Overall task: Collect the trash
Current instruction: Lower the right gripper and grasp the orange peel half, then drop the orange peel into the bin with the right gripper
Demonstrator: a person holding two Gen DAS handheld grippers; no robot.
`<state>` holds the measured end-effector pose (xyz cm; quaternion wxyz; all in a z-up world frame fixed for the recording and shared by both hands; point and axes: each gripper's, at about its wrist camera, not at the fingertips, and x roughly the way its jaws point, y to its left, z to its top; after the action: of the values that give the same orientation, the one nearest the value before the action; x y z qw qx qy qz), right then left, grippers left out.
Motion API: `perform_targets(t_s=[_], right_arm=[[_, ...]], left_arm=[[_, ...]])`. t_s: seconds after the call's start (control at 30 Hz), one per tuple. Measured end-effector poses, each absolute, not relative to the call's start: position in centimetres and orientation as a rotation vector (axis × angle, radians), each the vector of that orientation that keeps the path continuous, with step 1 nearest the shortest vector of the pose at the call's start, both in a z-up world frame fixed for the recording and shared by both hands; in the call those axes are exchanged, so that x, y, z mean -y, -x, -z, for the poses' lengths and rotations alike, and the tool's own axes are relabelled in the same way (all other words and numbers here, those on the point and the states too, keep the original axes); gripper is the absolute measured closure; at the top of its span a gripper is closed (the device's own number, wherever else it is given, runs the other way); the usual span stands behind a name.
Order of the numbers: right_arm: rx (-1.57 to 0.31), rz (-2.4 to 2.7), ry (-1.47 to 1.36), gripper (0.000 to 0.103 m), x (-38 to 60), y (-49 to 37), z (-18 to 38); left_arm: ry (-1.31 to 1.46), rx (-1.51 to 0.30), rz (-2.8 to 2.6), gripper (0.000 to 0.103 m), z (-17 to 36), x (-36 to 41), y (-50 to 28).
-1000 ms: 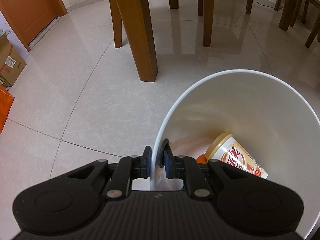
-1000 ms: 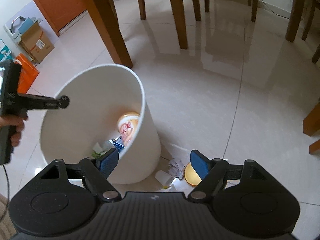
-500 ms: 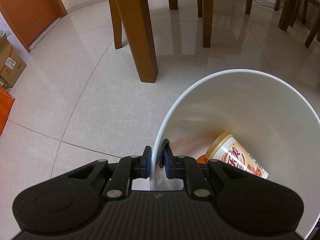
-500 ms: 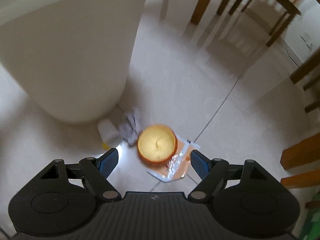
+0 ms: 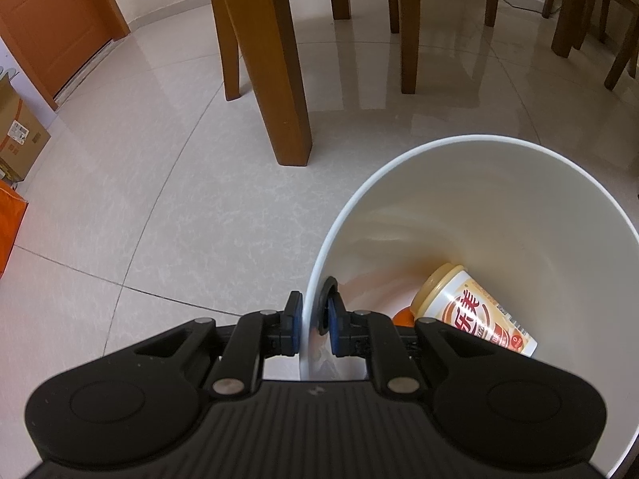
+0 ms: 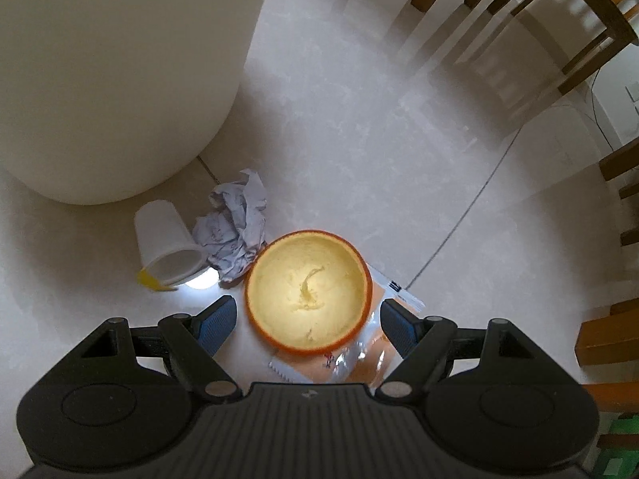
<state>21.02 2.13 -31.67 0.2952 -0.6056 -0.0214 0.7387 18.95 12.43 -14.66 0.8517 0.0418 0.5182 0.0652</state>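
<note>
My left gripper (image 5: 310, 319) is shut on the rim of the white trash bin (image 5: 519, 215), one finger outside the wall and one inside. A milk-tea cup (image 5: 471, 313) lies in the bin on its side, an orange bit beside it. My right gripper (image 6: 307, 321) is open, low over the floor, its fingers either side of a hollow orange peel half (image 6: 307, 291). The peel rests on an orange snack wrapper (image 6: 359, 363). Left of it lie a crumpled paper (image 6: 235, 227) and a tipped white plastic cup (image 6: 165, 241). The bin's outer wall (image 6: 112, 80) fills the upper left.
Wooden table and chair legs (image 5: 279, 80) stand behind the bin. More chair frames (image 6: 539, 20) rise at the right wrist view's upper right. Cardboard boxes (image 5: 16, 135) and an orange door (image 5: 56, 20) sit far left. A wooden leg (image 6: 607, 339) is close at right.
My right gripper has dropped from above the bin to the floor litter and closed in on the orange peel, staying open. The left gripper keeps its hold on the bin rim.
</note>
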Motion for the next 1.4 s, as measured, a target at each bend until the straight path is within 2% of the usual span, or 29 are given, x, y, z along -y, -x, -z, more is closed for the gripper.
perform_targets(t_s=[0.17, 0.23, 0.37, 0.5, 0.7, 1.03, 1.23, 1.33, 1.4], right_arm=[[0.041, -1.961, 1.616, 0.020, -2.9, -20.4, 32.5], [0.042, -1.944, 1.623, 0.023, -3.1, -20.3, 32.7], [-0.002, -1.942, 1.633, 0.030, -3.2, -20.5, 31.7], [-0.064, -1.941, 1.638, 0.030, -2.8, -21.2, 29.8], [-0.142, -1.987, 1.574, 0.030, -1.0, -22.8, 23.0], [-0.175, -2.237, 1.317, 0.030, 3.6, -20.9, 6.3], [-0.198, -2.372, 1.236, 0.030, 5.6, -17.2, 2.0], [-0.198, -2.412, 1.223, 0.029, 6.2, -15.6, 2.0], [-0.208, -2.431, 1.221, 0.021, 6.6, -14.9, 2.3]], left_arm=[[-0.081, -1.093, -0.140, 0.091, 14.6, -12.5, -19.0], [-0.078, -1.094, -0.138, 0.091, 14.5, -12.5, -19.0], [-0.081, -1.092, -0.136, 0.092, 14.5, -12.5, -19.0], [-0.075, -1.094, -0.139, 0.092, 14.5, -12.5, -19.1], [-0.063, -1.094, -0.141, 0.091, 14.4, -12.6, -19.0], [-0.057, -1.097, -0.142, 0.091, 14.2, -12.8, -19.0], [-0.058, -1.096, -0.145, 0.091, 14.2, -12.6, -19.0], [-0.056, -1.096, -0.144, 0.091, 14.2, -12.7, -19.1], [-0.054, -1.097, -0.143, 0.091, 14.3, -12.7, -19.1]])
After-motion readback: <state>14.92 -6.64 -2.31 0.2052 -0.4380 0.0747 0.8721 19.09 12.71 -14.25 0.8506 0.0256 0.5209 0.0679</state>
